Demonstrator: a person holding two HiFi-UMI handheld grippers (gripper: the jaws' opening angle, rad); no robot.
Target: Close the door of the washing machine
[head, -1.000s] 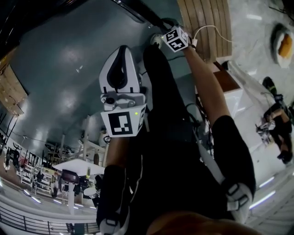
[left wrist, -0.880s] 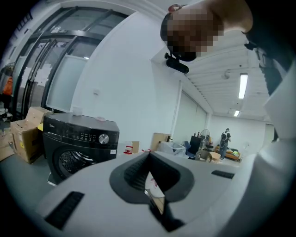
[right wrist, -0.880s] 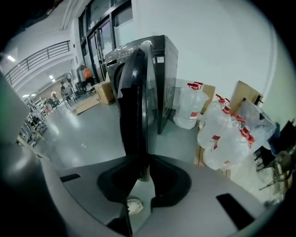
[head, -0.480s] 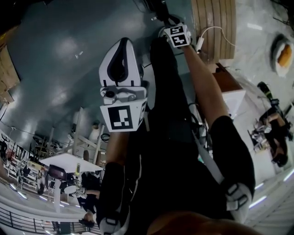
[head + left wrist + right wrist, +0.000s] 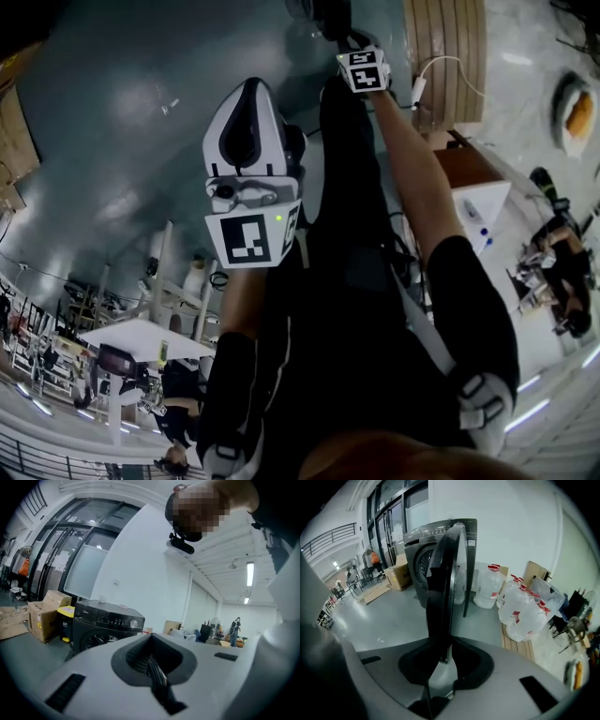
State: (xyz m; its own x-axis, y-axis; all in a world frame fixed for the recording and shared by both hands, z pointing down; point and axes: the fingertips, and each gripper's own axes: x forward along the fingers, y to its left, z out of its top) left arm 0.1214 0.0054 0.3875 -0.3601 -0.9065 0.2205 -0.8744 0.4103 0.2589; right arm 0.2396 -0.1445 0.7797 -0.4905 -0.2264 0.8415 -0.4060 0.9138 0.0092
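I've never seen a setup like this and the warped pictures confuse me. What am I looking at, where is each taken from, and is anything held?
No robot here: a person holds a two-jaw gripper in each hand. The head view comes from a camera on their head, looking steeply down. The other two cameras ride on the grippers, looking along the jaws. The right gripper is clamped on the edge of the open door of a dark washing machine. The left gripper is shut and empty. Bagged water bottles and cardboard boxes stand on the floor.
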